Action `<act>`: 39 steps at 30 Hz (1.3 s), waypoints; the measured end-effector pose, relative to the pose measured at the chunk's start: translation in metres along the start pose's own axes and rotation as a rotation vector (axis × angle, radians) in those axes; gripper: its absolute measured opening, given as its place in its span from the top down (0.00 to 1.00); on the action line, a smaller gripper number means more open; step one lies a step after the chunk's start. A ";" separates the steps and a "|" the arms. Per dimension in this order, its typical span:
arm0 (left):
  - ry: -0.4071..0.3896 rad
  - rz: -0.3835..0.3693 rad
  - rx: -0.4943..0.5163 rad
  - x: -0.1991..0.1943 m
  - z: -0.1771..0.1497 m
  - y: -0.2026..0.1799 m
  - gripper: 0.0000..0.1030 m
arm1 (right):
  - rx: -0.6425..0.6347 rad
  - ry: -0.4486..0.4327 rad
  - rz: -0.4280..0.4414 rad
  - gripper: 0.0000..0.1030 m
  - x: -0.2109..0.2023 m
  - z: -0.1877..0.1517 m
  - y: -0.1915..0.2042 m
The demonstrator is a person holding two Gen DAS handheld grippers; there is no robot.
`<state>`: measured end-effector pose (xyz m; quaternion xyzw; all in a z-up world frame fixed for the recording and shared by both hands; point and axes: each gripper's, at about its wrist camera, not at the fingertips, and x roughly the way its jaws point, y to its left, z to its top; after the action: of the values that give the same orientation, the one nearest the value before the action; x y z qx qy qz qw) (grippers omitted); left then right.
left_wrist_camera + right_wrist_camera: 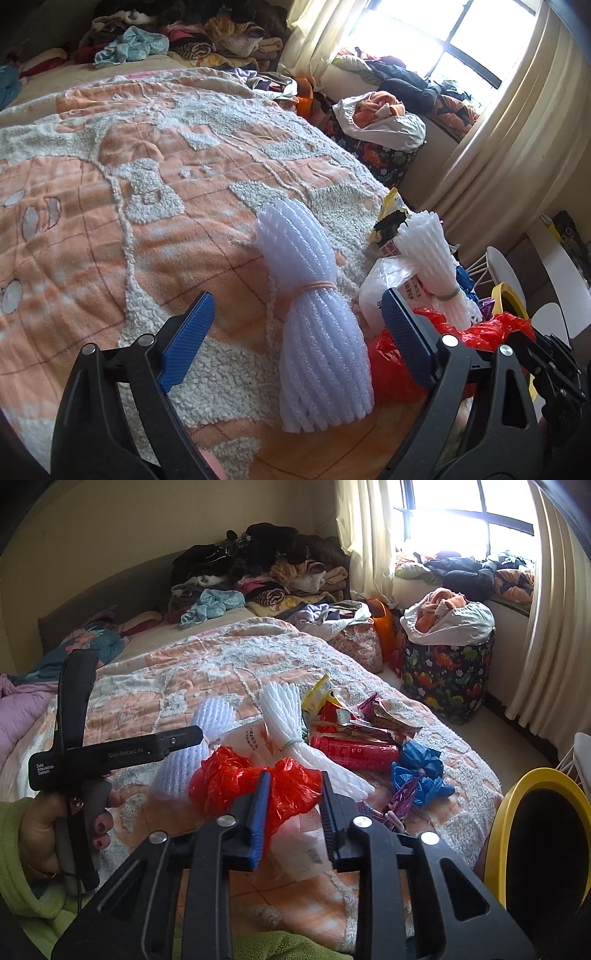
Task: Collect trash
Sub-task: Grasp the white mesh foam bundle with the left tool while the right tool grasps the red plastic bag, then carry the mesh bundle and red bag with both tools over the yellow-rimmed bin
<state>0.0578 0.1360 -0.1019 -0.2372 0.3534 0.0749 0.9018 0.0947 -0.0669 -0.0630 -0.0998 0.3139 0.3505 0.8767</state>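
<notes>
Honestly, my right gripper (pixel 295 805), half open around the red bag (pixel 255 775), may snag the blanket (pixel 369 897), while my left gripper (pixel 295 325) hangs wide open and empty.

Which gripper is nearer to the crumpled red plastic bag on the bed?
Right. The right gripper is open directly around the crumpled red plastic bag; the left gripper is open beside it, over the lilac foam-net bundle.

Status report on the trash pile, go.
Left gripper open, straddling the pale banded foam-net bundle on the bed. Right gripper open, empty, fingers either side of the crumpled red plastic bag. Yellow-rimmed bin at right. Nothing blocking.
</notes>
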 end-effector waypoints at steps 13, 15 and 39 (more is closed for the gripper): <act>0.018 -0.035 0.016 -0.010 -0.005 -0.009 0.72 | 0.003 -0.146 0.053 0.95 -0.039 0.010 0.003; -0.018 -0.047 0.023 -0.023 -0.001 -0.013 0.73 | 0.006 -0.192 0.058 0.95 -0.051 0.014 0.002; -0.072 -0.312 0.304 -0.048 0.002 -0.161 0.73 | 0.213 -0.428 -0.178 0.95 -0.150 -0.003 -0.100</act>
<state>0.0729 -0.0021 -0.0080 -0.1475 0.2872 -0.1113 0.9399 0.0768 -0.2242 0.0231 0.0423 0.1461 0.2500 0.9562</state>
